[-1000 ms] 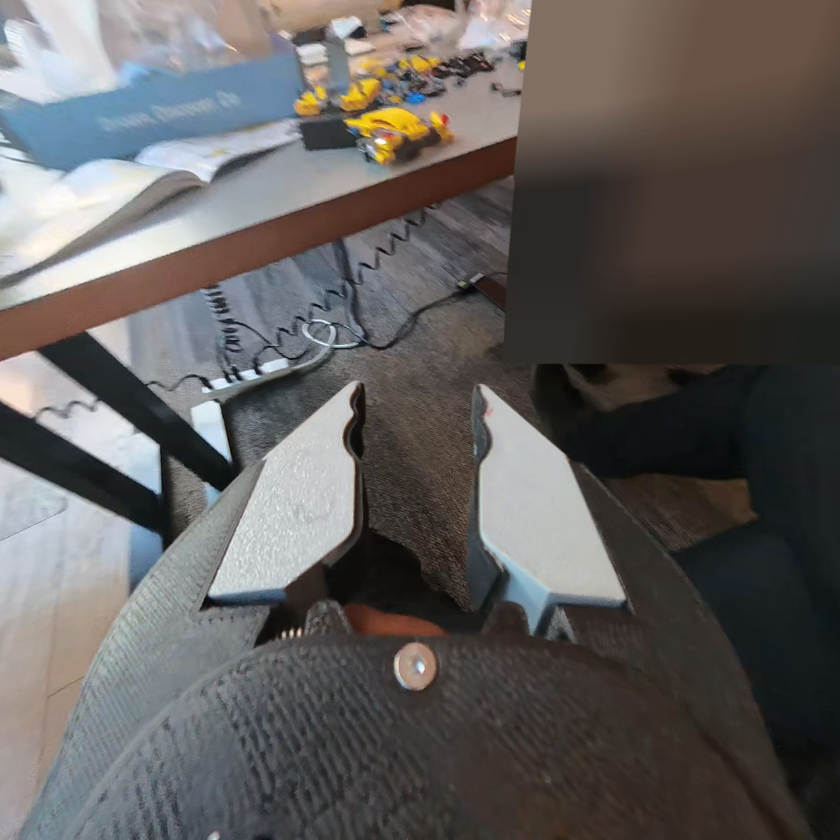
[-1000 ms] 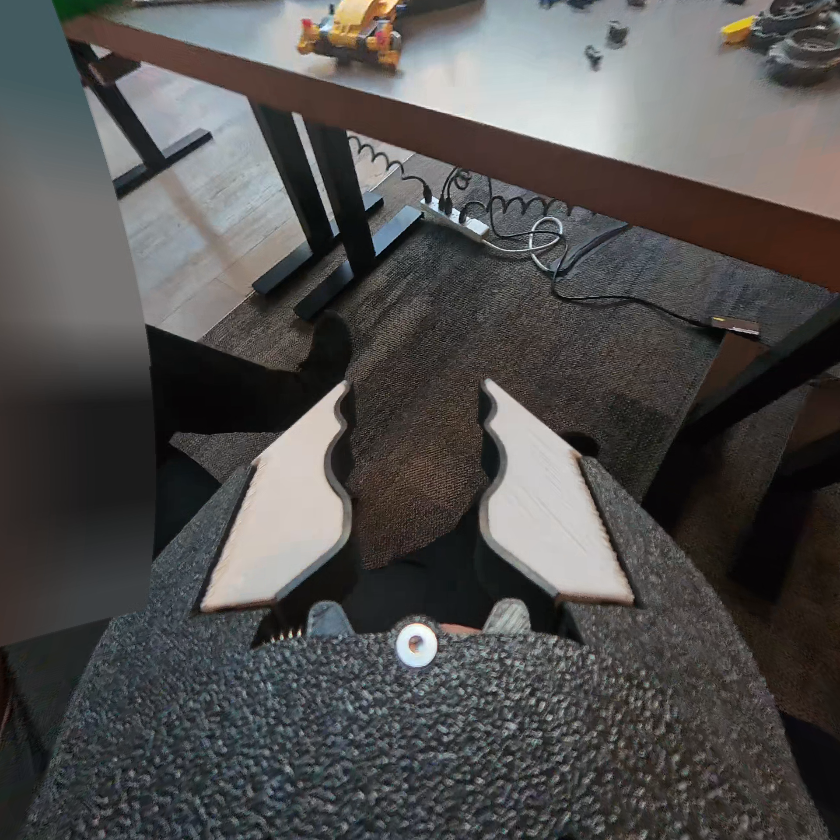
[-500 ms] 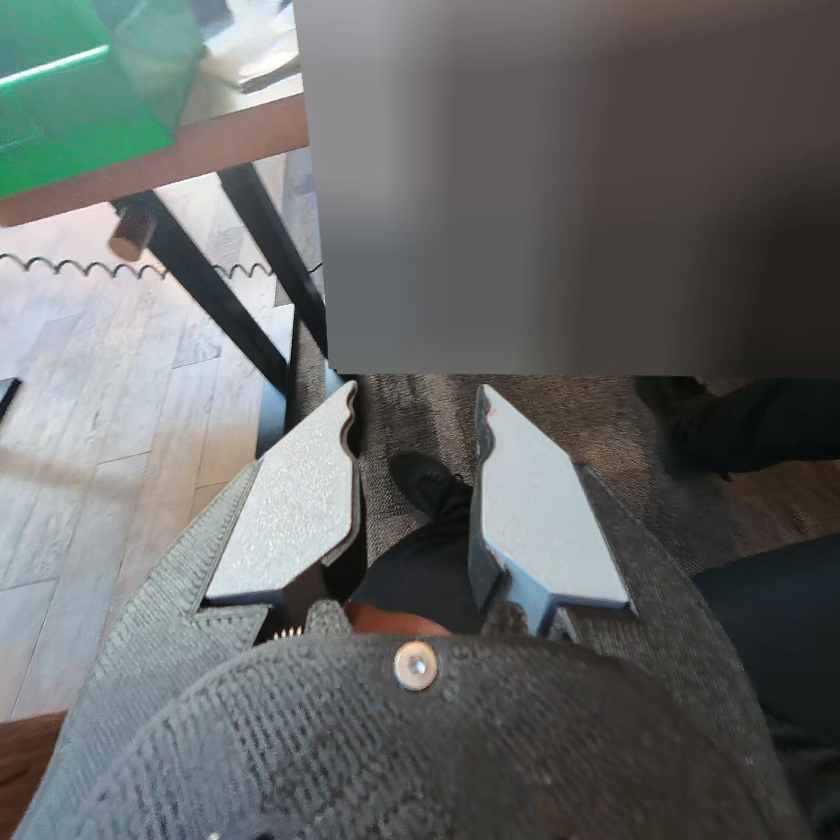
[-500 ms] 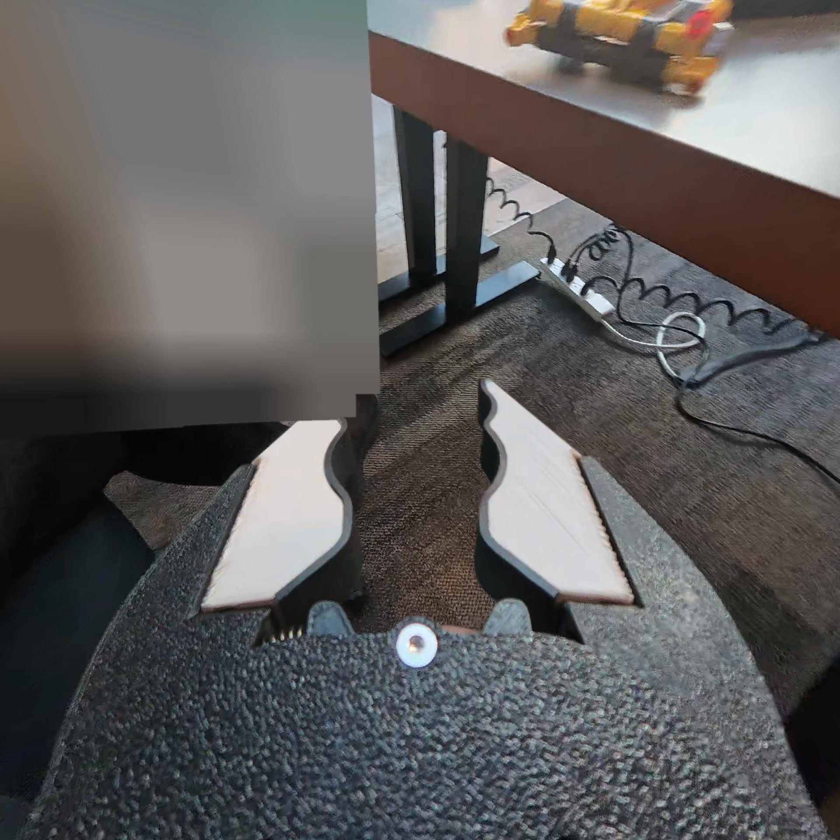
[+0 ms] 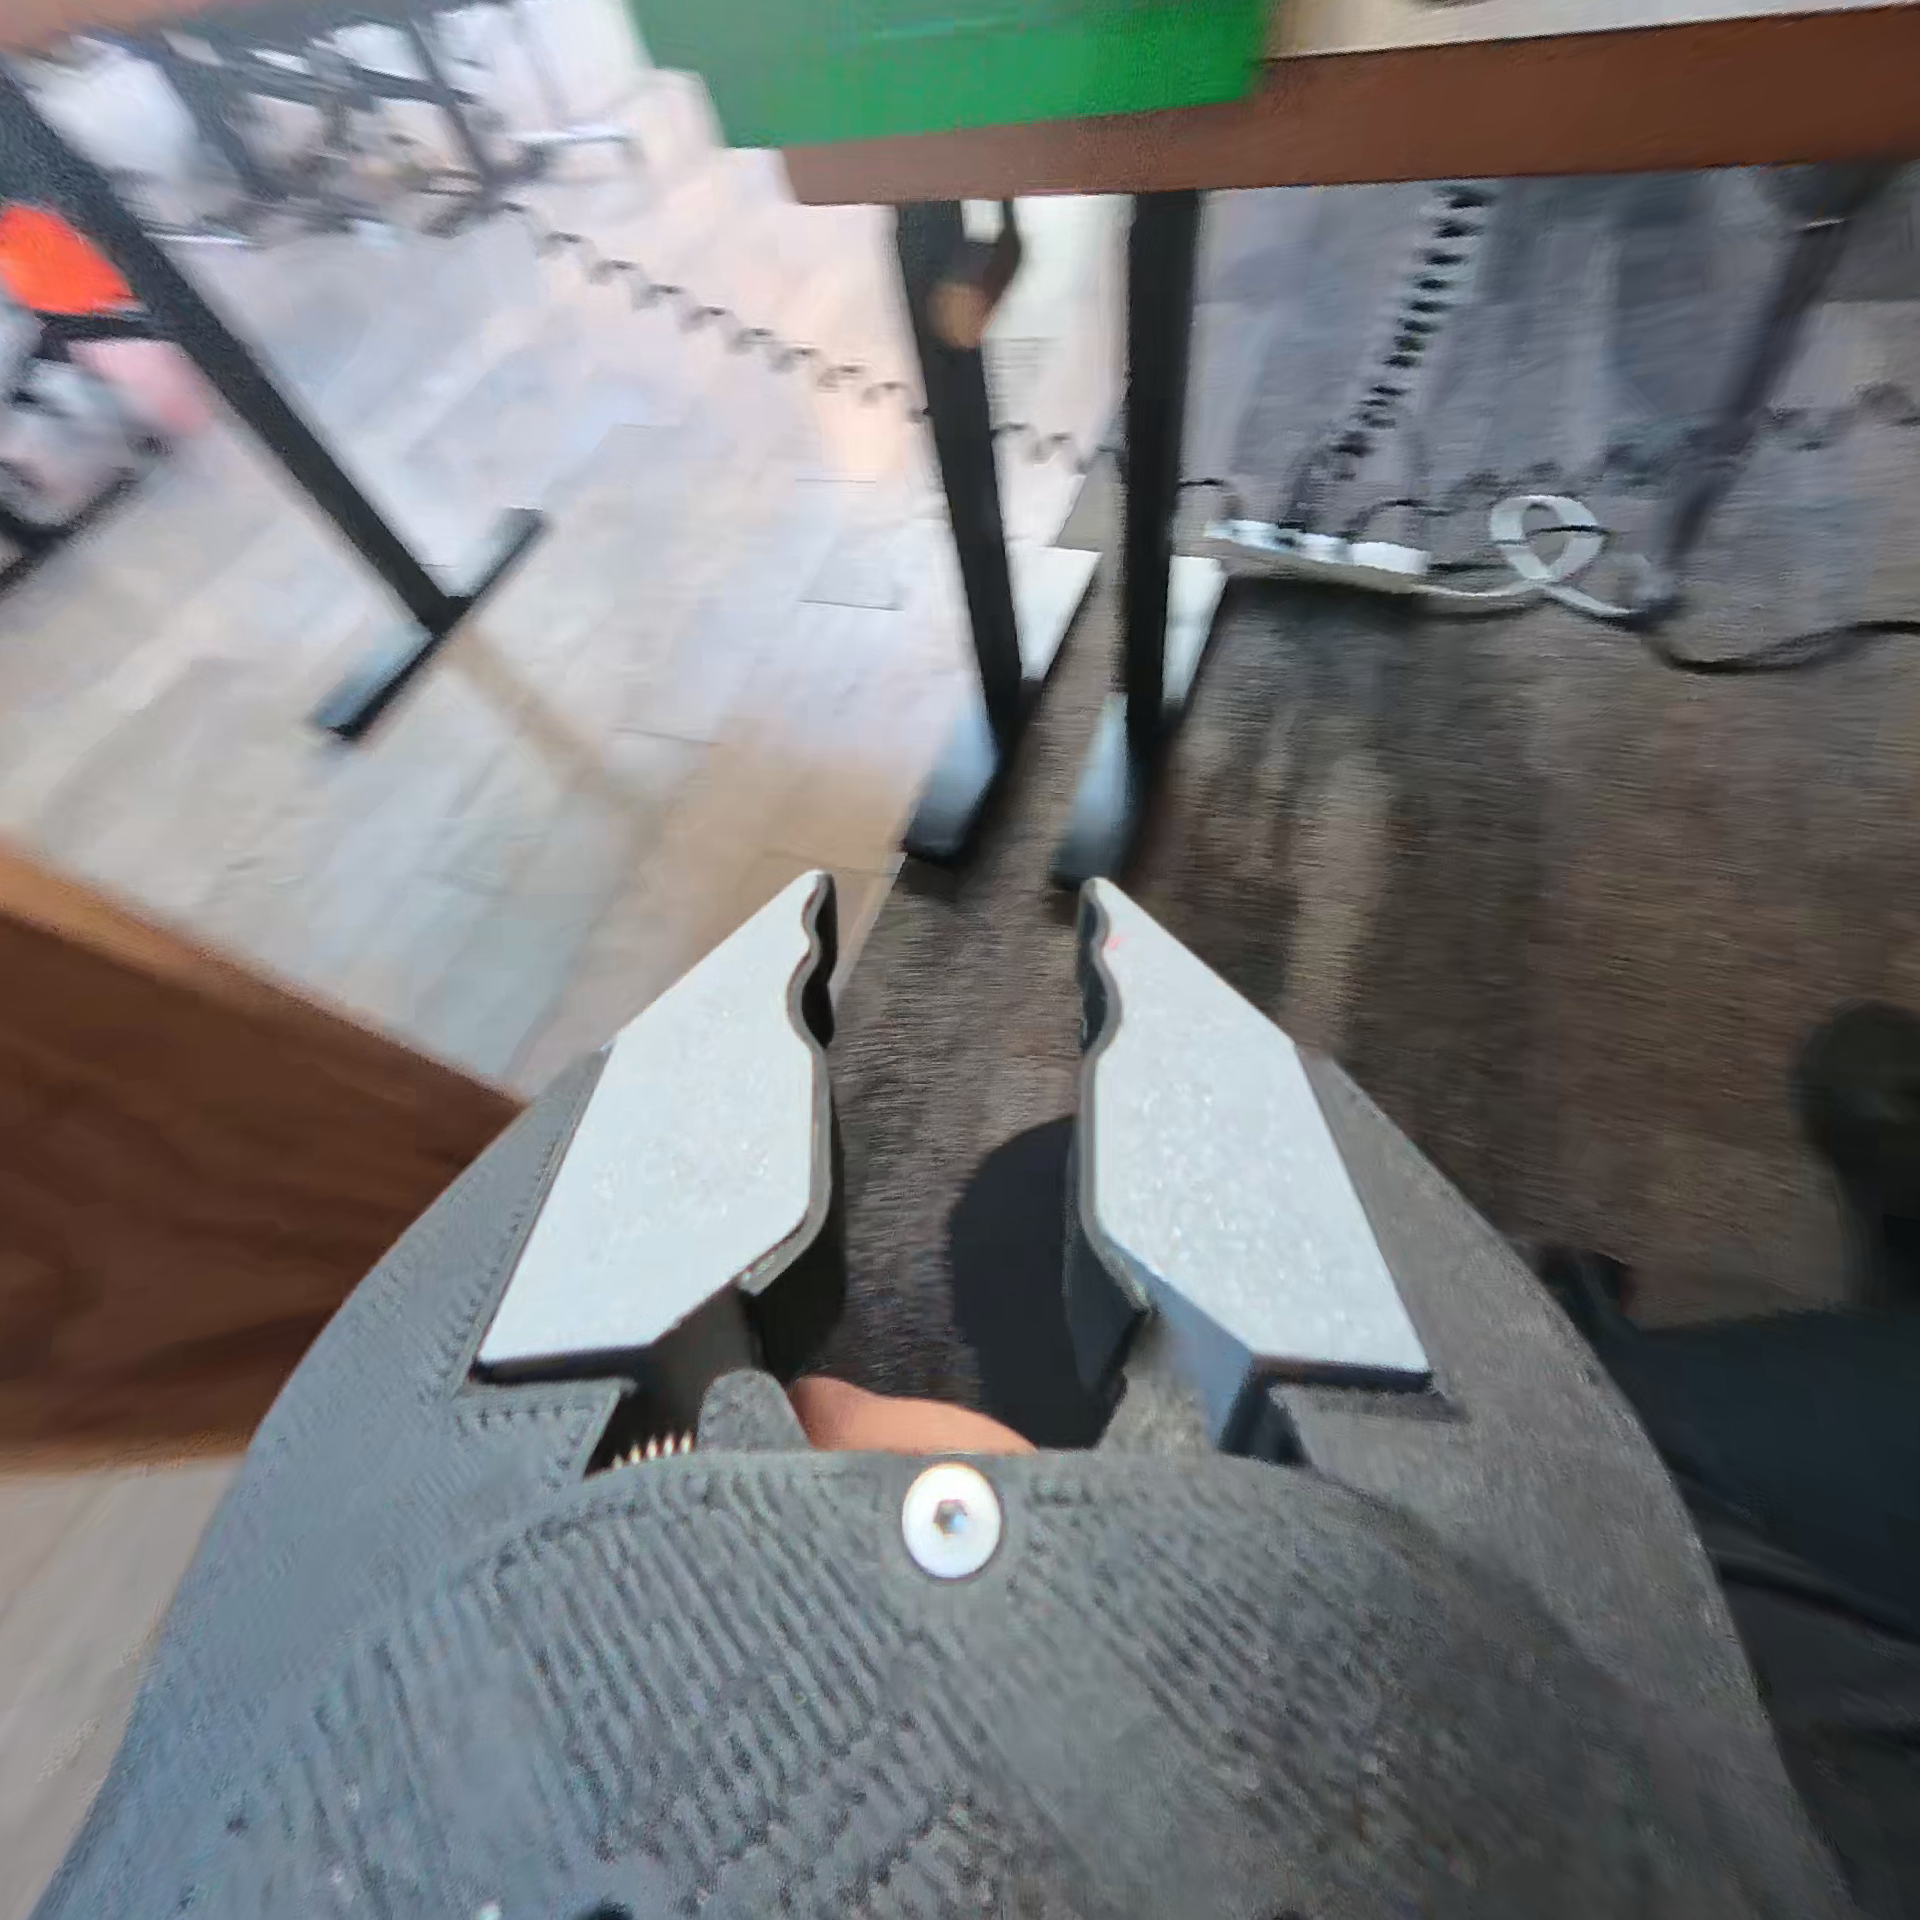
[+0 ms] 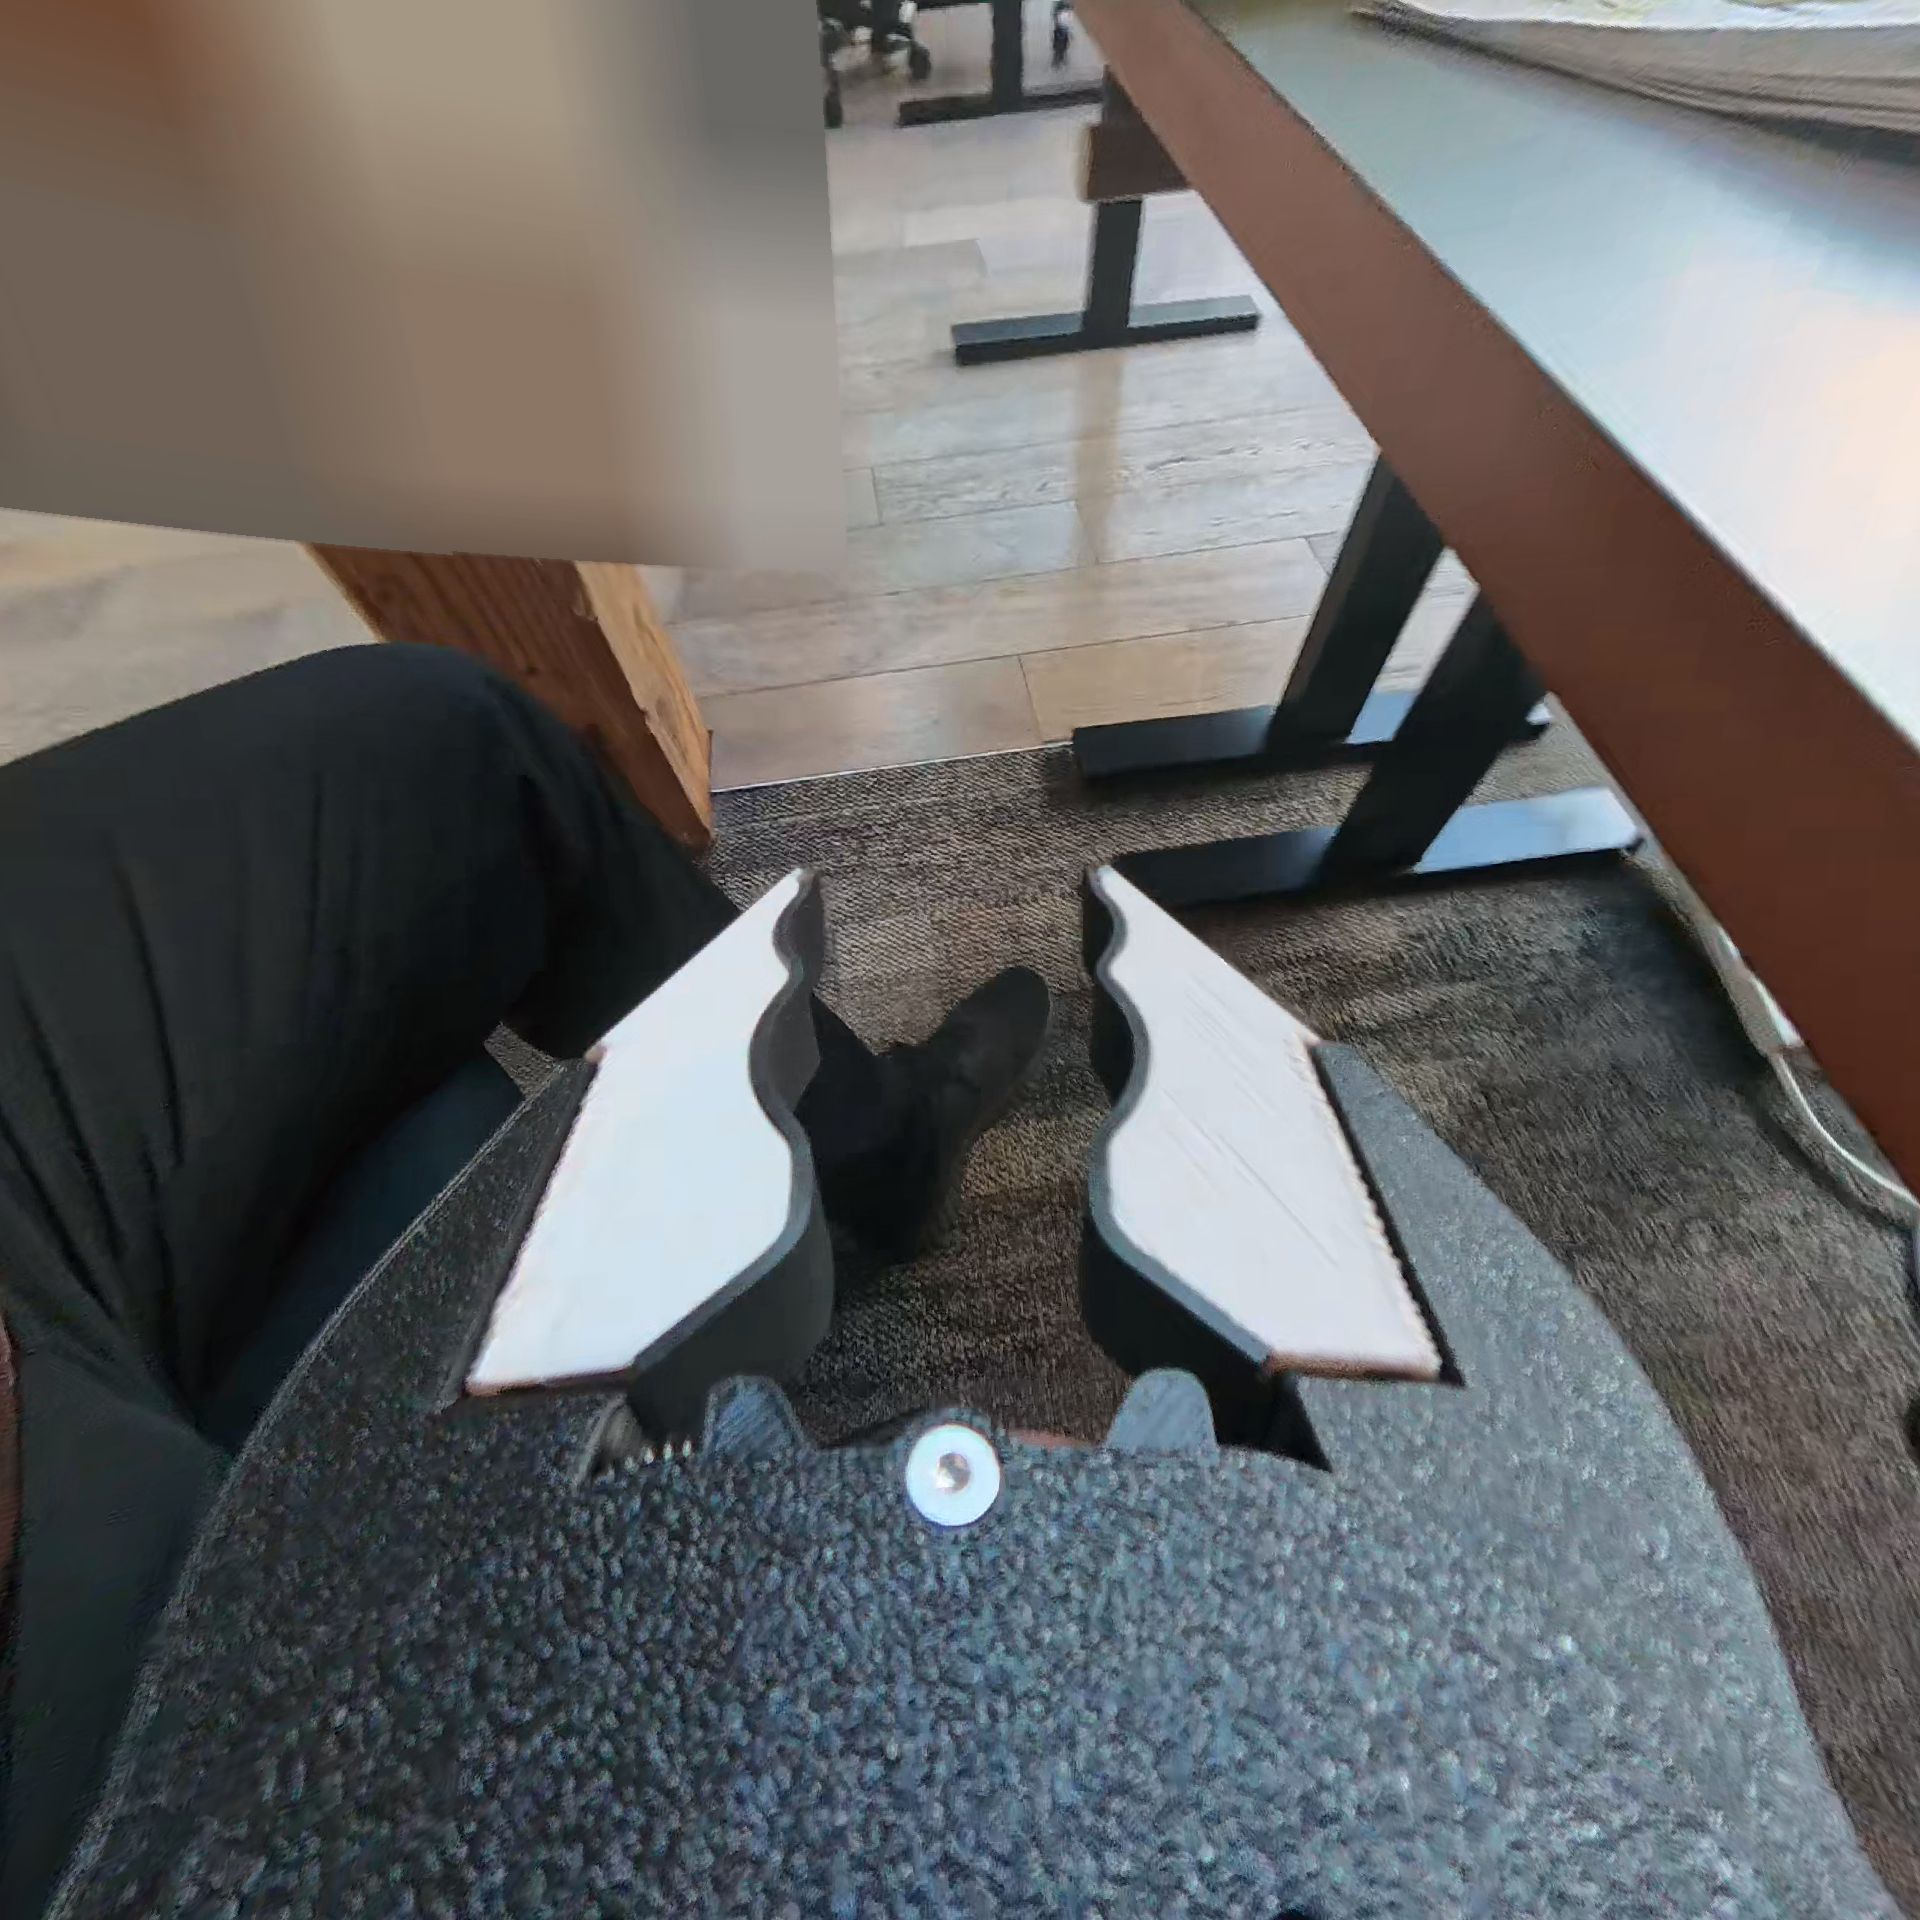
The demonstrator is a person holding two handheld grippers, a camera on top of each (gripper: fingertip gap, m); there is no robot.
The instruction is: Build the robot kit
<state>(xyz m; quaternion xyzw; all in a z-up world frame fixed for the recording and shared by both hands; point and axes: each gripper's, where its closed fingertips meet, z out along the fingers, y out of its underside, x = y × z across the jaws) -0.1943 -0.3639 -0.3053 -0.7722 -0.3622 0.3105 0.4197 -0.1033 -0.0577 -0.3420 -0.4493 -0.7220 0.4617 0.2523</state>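
My left gripper (image 5: pixel 954 904) is open and empty, held low and pointing down at the dark carpet (image 5: pixel 1507 852) below the table edge (image 5: pixel 1351 135). The left view is blurred by motion. My right gripper (image 6: pixel 948 899) is open and empty, also held low over the carpet (image 6: pixel 1403 1039), above a person's black shoe (image 6: pixel 935 1081). A person's leg in black trousers (image 6: pixel 260 935) lies to its left. The table (image 6: pixel 1558 468) runs along its right side.
Black table legs (image 5: pixel 966 540) and their feet (image 6: pixel 1351 831) stand ahead. A white power strip (image 5: pixel 1320 545) with coiled cables lies on the carpet. A green box (image 5: pixel 935 62) sits at the table's edge. A wooden post (image 6: pixel 561 665) stands left, on light plank flooring (image 6: pixel 1039 520). Some 35 centimetres of space lies between my two pairs of fingers.
Both grippers have swung left and dropped away from the tabletop; the yellow toy vehicle has left both views. Floor, table legs and the person's legs now fill them. Both stay open.
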